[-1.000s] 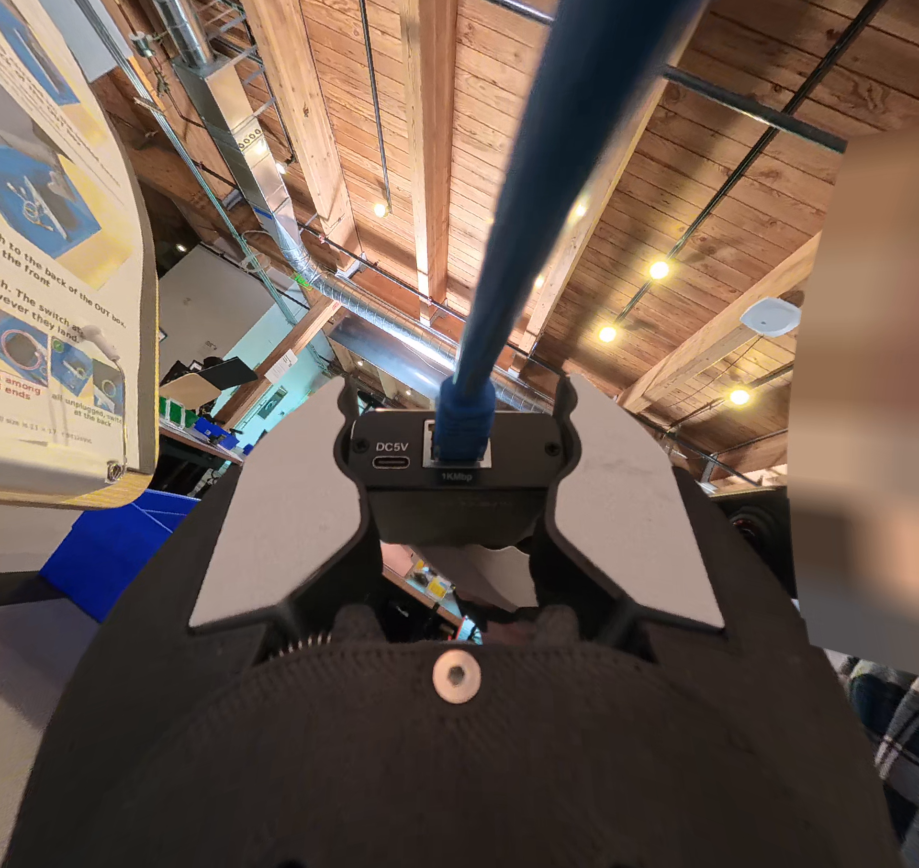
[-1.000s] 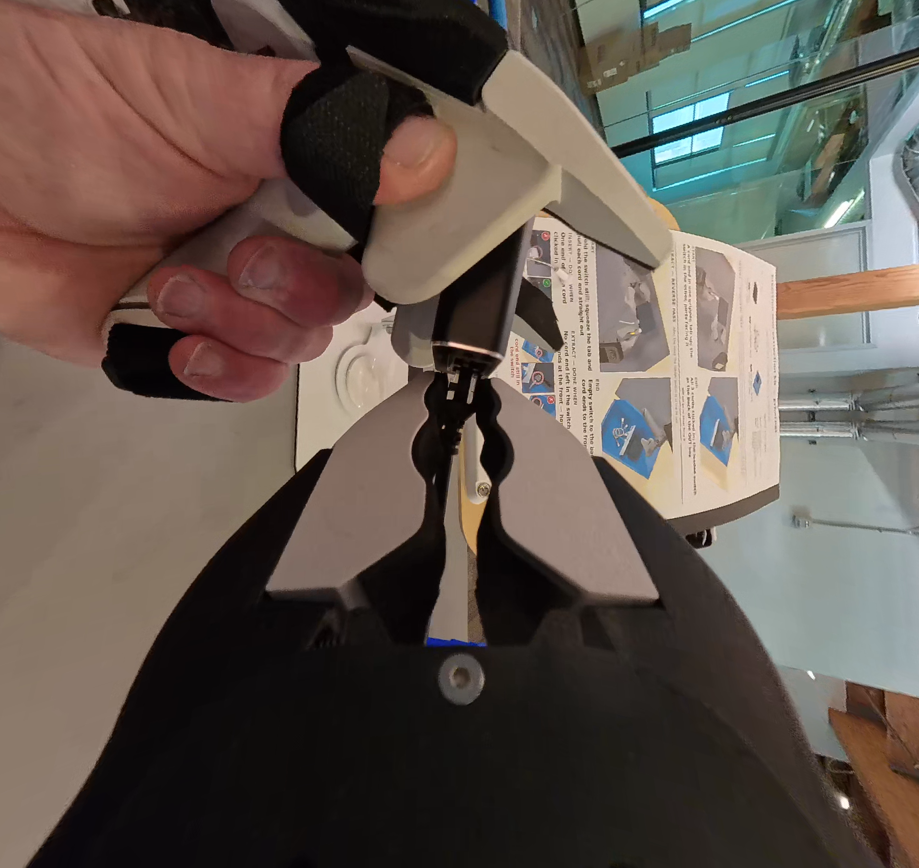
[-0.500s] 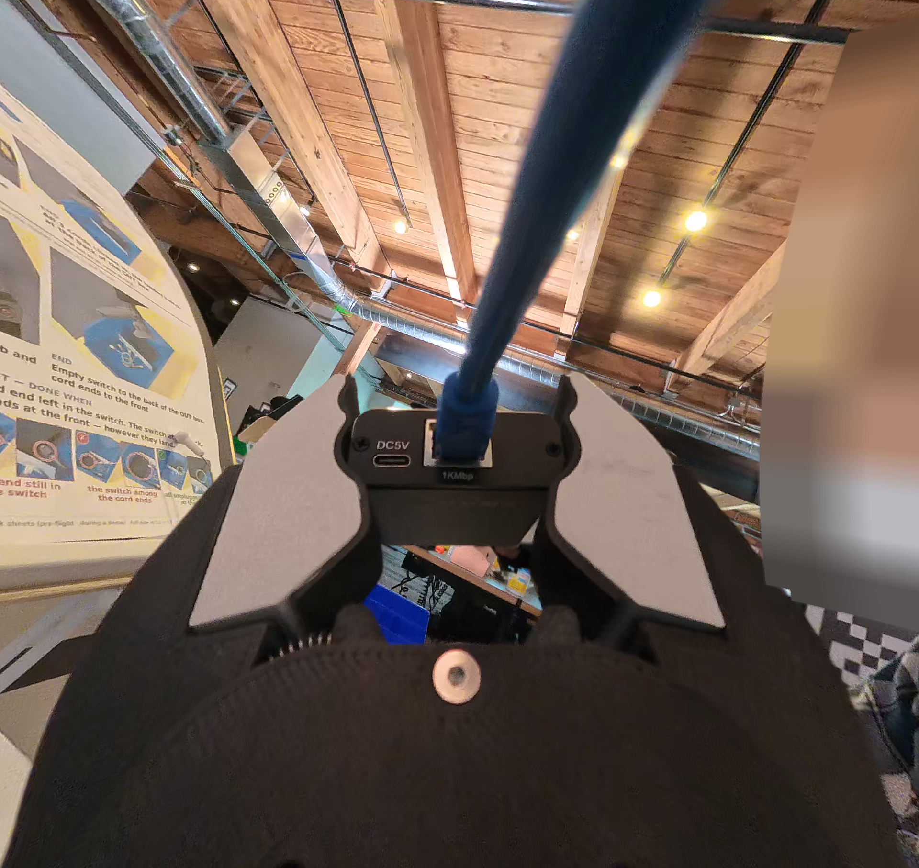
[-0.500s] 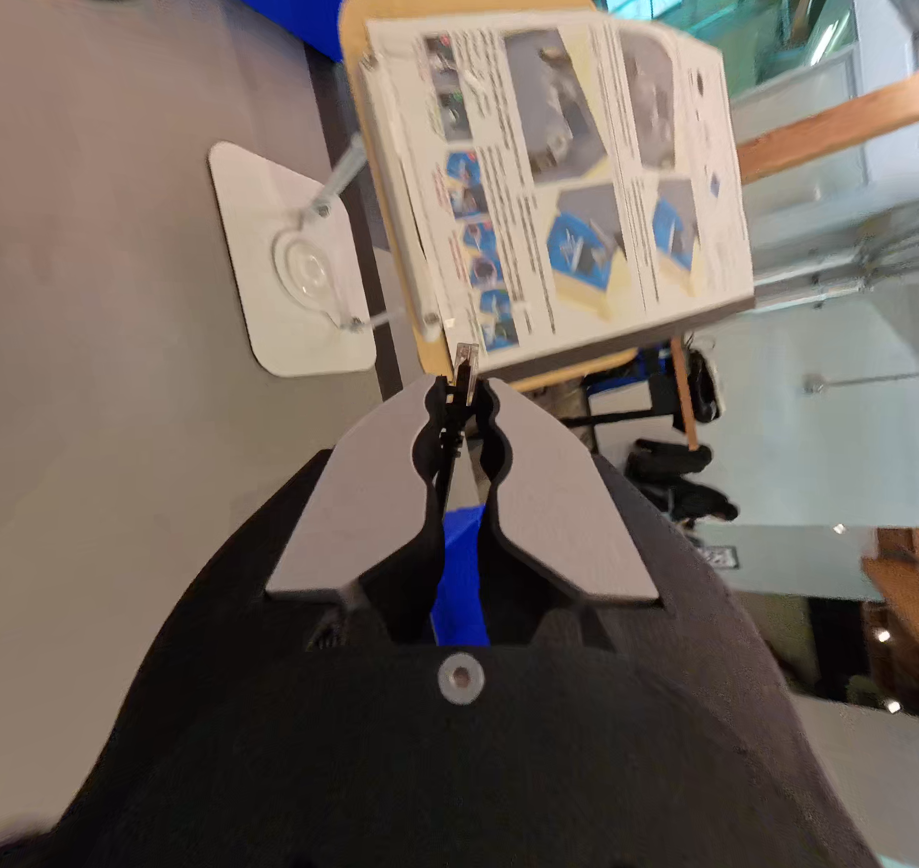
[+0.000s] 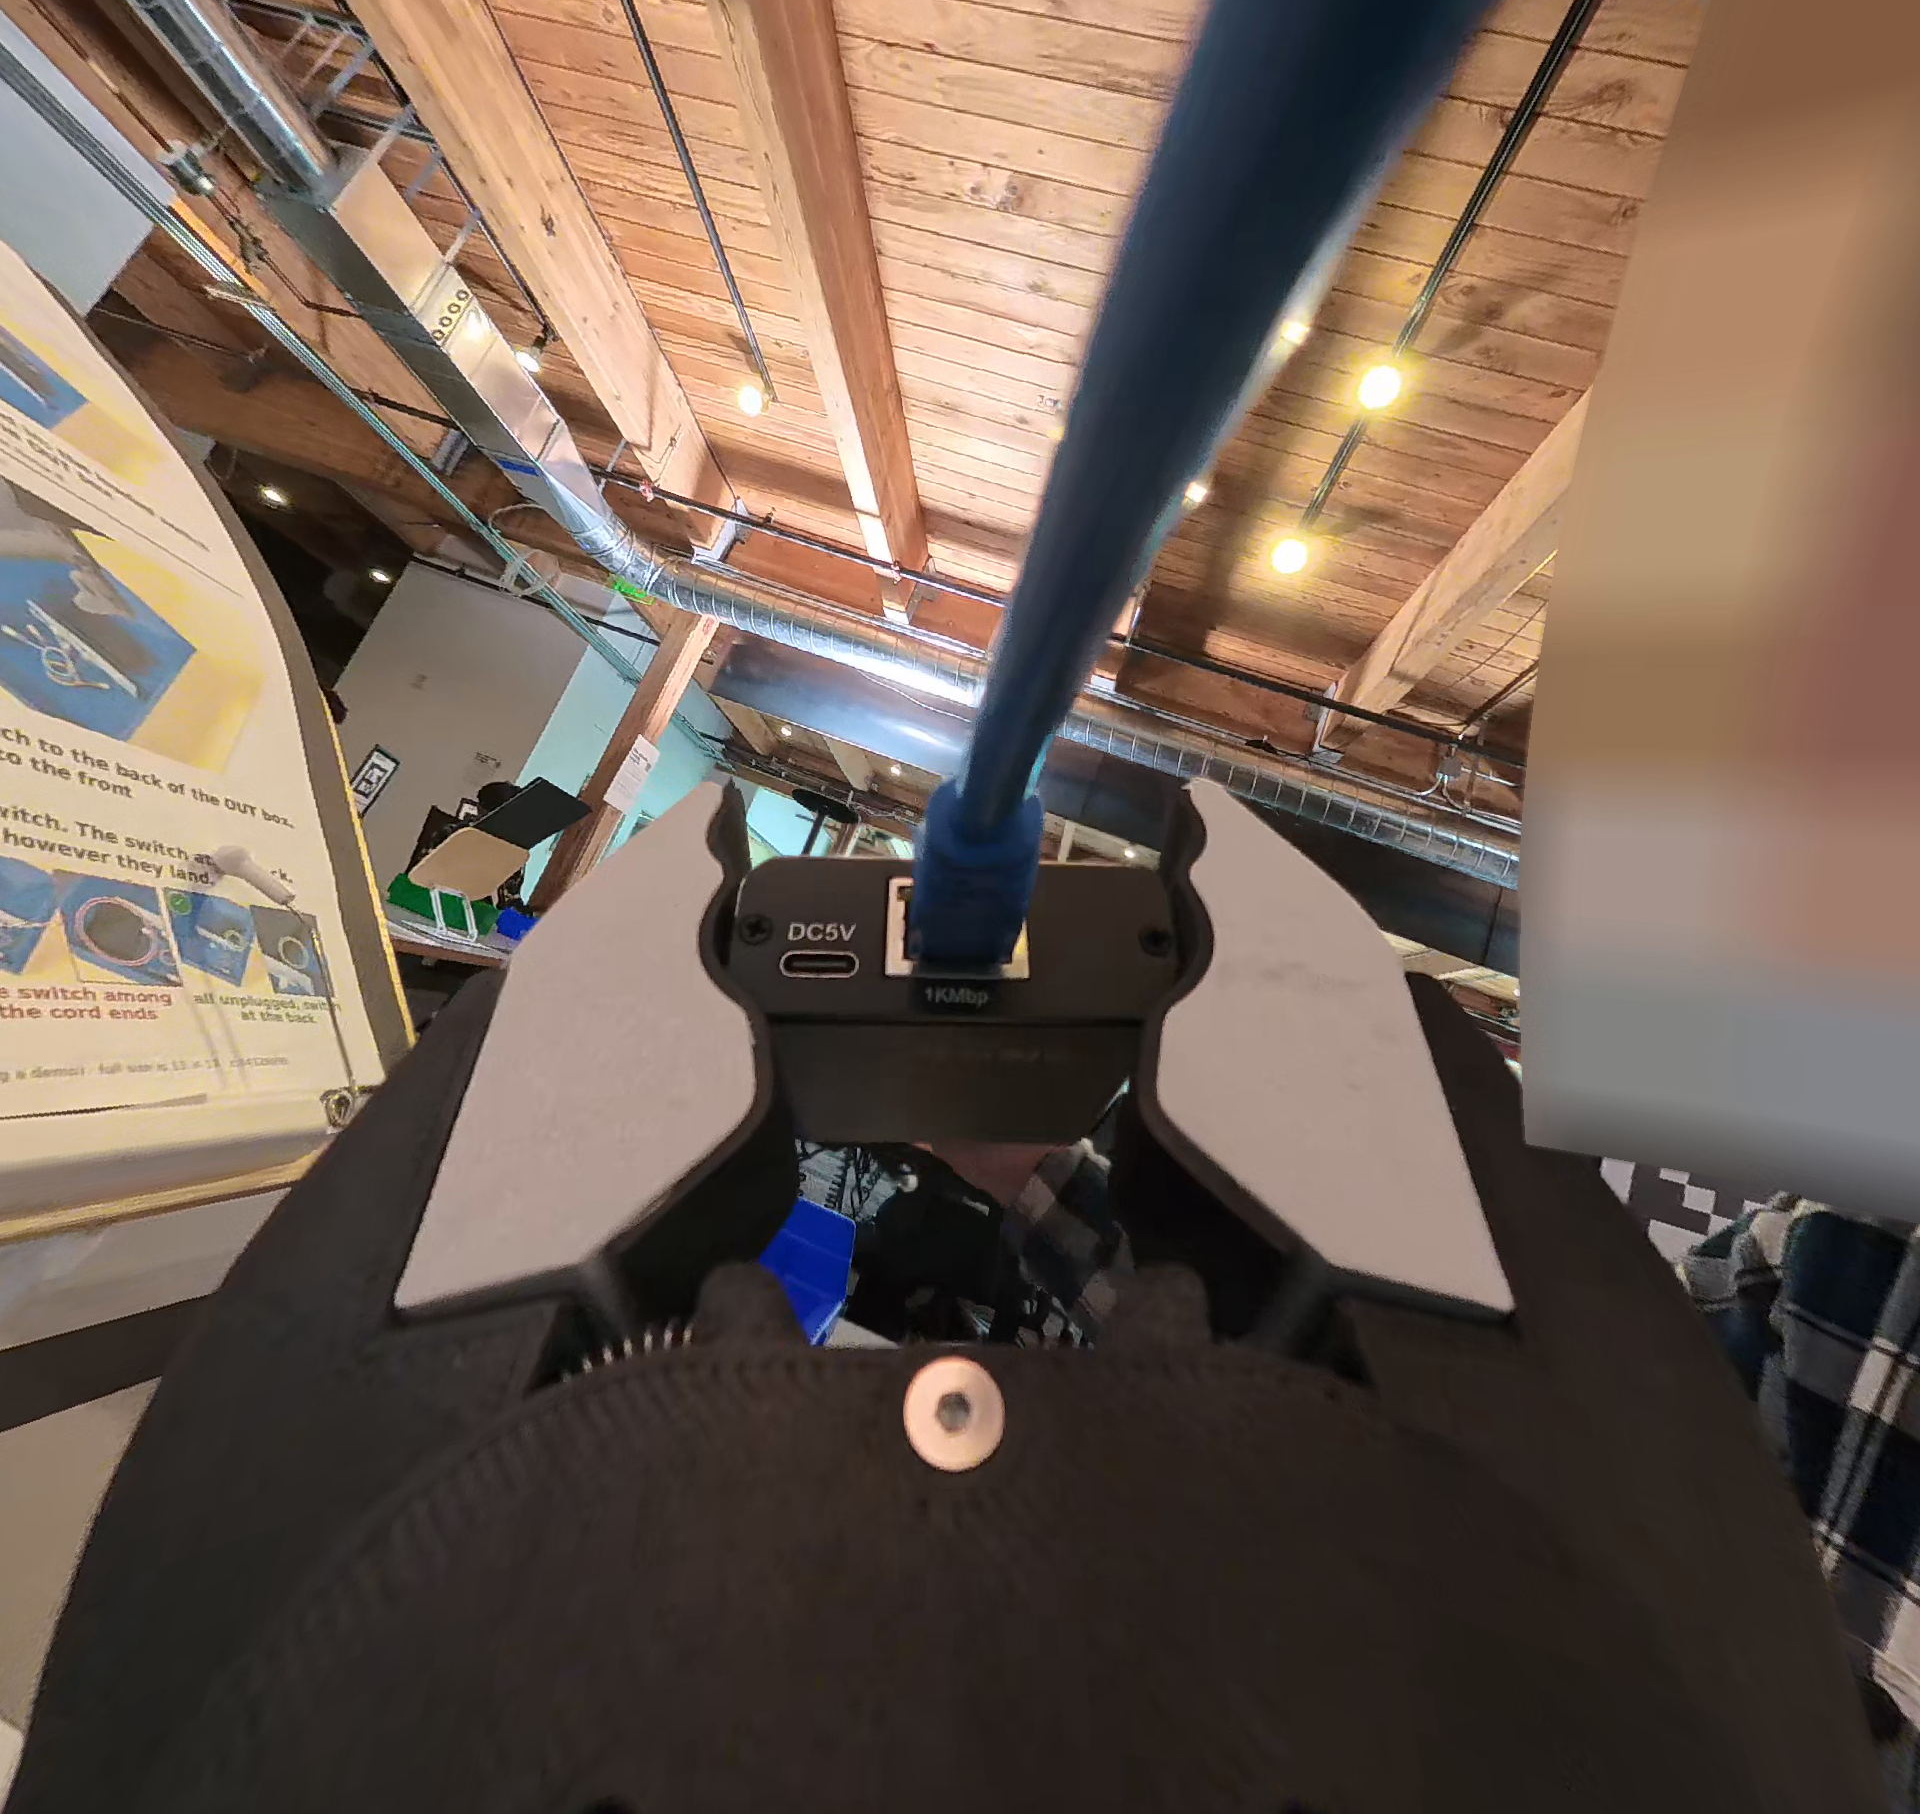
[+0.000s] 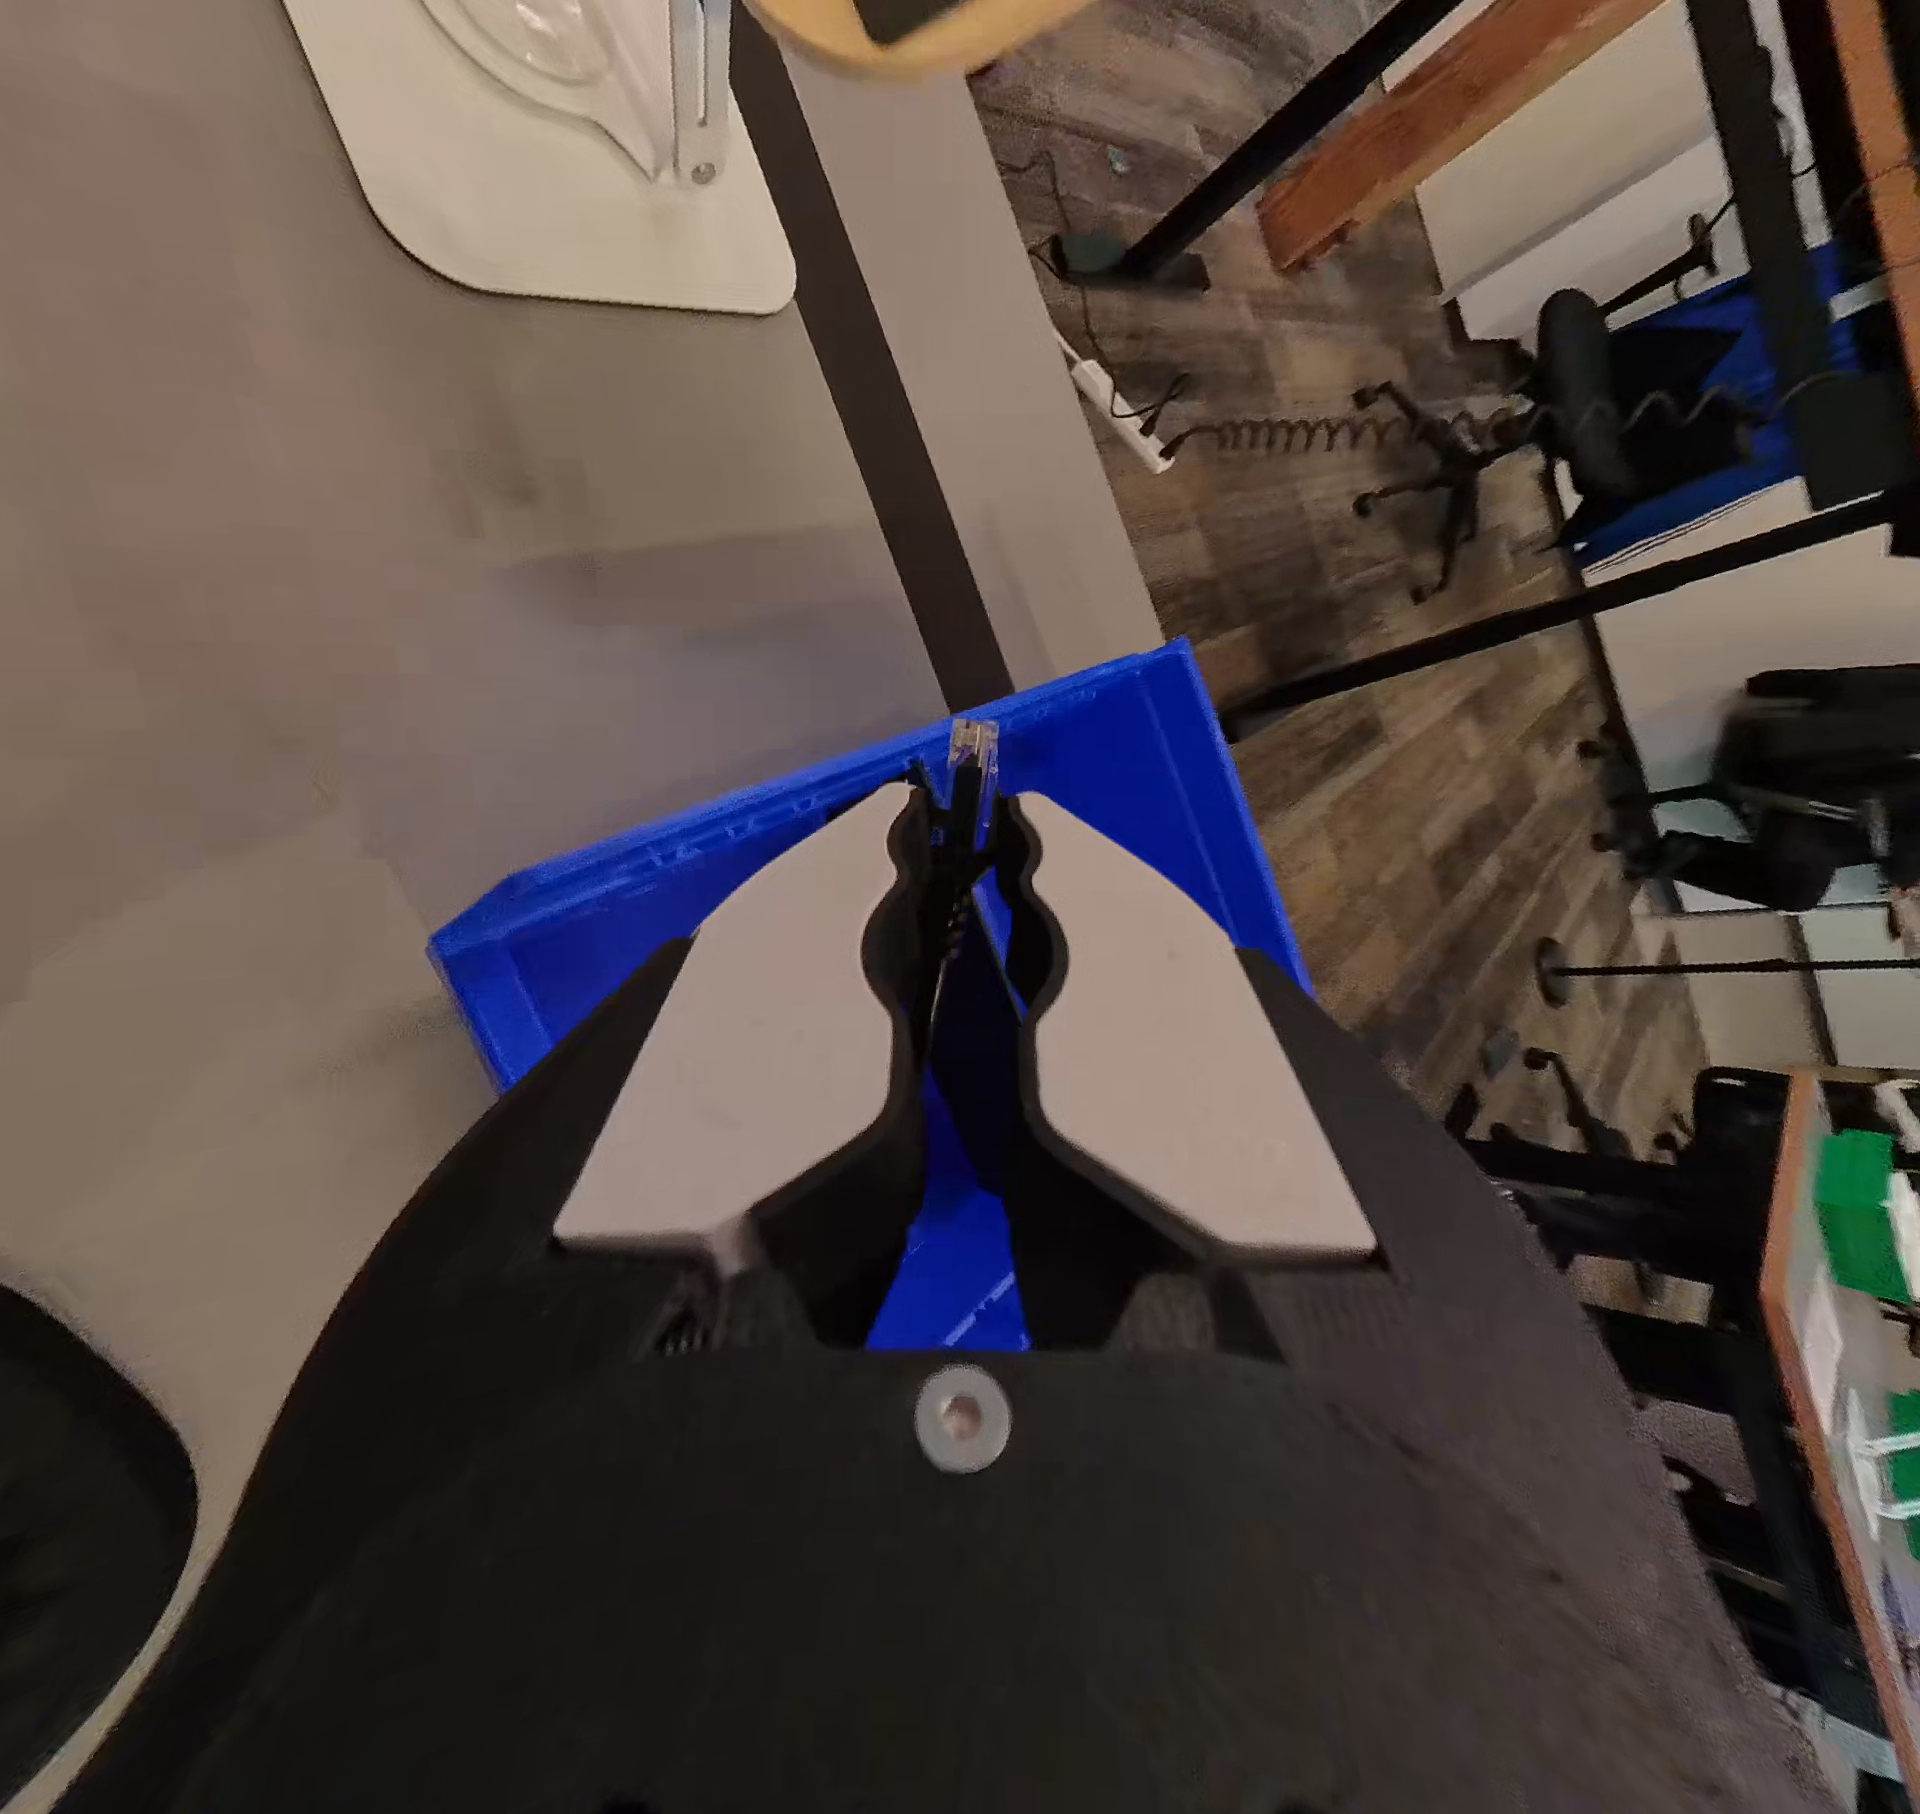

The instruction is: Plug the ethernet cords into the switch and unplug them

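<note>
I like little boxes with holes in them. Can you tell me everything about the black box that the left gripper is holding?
The black switch is a small box that looks like dark metal, held between the left gripper's grey fingers, which press on its two sides. Its end face points up at the wooden ceiling, with two small screws, an oval socket and a square port. A blue cord is plugged into that port.

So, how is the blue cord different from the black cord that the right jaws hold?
The blue cord is plugged into the black switch in the left gripper; the black cord's clear plug is free, over a blue bin. The right gripper pinches the black cord; nothing grips the blue one. Both have network plugs.
</note>
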